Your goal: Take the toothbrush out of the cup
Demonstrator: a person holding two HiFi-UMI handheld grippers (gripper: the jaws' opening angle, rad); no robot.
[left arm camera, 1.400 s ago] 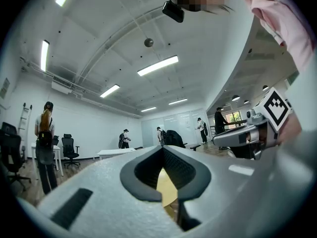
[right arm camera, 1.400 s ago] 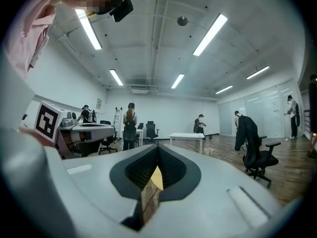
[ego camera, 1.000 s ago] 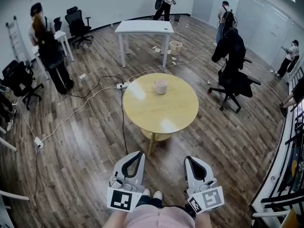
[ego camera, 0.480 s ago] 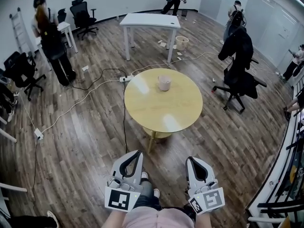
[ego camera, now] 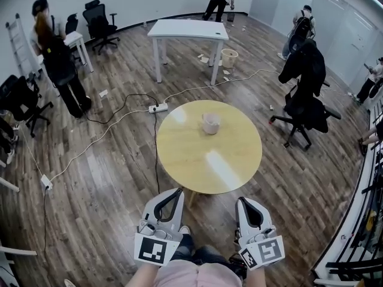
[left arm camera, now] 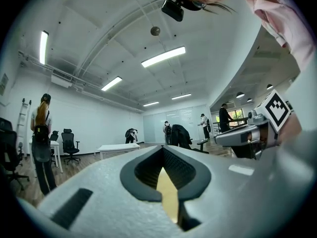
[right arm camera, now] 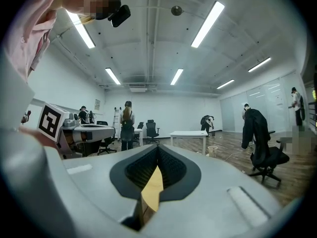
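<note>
Right, both grippers are held low and side by side in the head view, pointing level at the round wooden table (ego camera: 179,160). The left gripper (ego camera: 174,192) has its jaws drawn together, tips meeting, with nothing between them; through the loop behind the tips only a sliver of yellow tabletop shows. Same story on the right gripper (ego camera: 242,201): jaws closed tip to tip, nothing gripped, just that yellow tabletop in the gap. Their tips show just by the table's near rim, well apart from the cup (ego camera: 210,123).

And that cup, pale and upright, stands alone on the tabletop, a little past the middle towards the far side. The toothbrush itself is too small to make out from here.

Beyond the round table, a white cable runs across the wood floor to a power strip (ego camera: 158,107). Further back stands a white table (ego camera: 185,30) with a small bin (ego camera: 229,57) beside it. Off to the right, an office chair (ego camera: 306,103) is draped in a dark jacket. Several people stand around the edges of the room.
</note>
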